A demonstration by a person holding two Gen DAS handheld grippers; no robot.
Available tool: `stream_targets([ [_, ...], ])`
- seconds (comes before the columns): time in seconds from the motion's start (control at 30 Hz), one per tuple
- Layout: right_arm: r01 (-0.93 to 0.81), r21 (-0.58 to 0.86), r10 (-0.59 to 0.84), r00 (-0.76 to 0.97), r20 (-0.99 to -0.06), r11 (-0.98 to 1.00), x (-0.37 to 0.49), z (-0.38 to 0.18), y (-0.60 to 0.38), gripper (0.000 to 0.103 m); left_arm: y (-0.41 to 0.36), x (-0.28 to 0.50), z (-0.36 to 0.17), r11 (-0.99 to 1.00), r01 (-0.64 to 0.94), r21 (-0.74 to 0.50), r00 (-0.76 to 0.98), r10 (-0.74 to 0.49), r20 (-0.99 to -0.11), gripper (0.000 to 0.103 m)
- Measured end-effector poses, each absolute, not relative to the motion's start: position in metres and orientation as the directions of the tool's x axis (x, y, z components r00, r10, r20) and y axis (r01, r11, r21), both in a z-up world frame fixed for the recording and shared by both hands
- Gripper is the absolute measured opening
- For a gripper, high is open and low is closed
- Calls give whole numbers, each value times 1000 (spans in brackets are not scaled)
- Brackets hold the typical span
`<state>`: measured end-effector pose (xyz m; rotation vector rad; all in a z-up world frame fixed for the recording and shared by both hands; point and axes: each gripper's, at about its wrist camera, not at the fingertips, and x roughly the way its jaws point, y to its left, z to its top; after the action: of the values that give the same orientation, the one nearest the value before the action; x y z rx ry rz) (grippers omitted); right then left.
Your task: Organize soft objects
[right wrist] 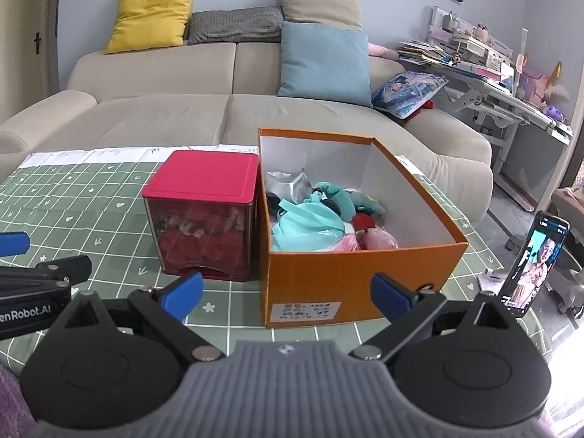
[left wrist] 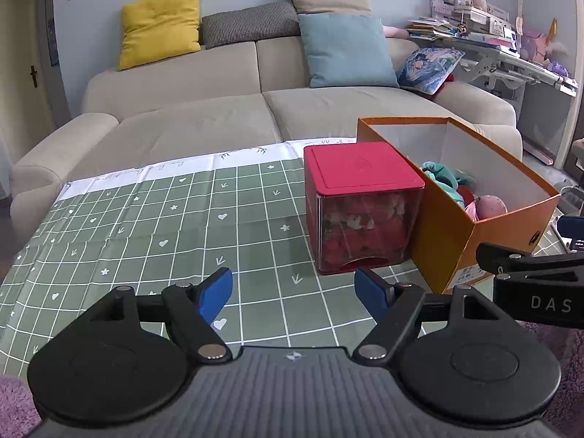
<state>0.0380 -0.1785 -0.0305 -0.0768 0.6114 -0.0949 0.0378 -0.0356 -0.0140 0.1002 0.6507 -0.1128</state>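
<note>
Right wrist view shows both tongs, right gripper and left gripper, spread wide and empty before the orange box heaped with soft toys, where a careless reach could snag its cardboard wall and shove it.

A home living room is shown: a beige sofa with cushions, and a cluttered desk alongside it.
</note>
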Motion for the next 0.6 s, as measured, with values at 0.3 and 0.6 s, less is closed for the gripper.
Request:
stream_targets([
  [0.3, 68, -94, -110, 814, -570, 993, 38, -31, -179, 97, -36, 37, -13, 989, 140, 56, 788, -78, -610, 89],
  [0.6, 64, -94, -106, 815, -570, 993, 38, -31, -179, 97, -37, 37, -13, 987, 149, 61, 789, -81, -609, 89],
])
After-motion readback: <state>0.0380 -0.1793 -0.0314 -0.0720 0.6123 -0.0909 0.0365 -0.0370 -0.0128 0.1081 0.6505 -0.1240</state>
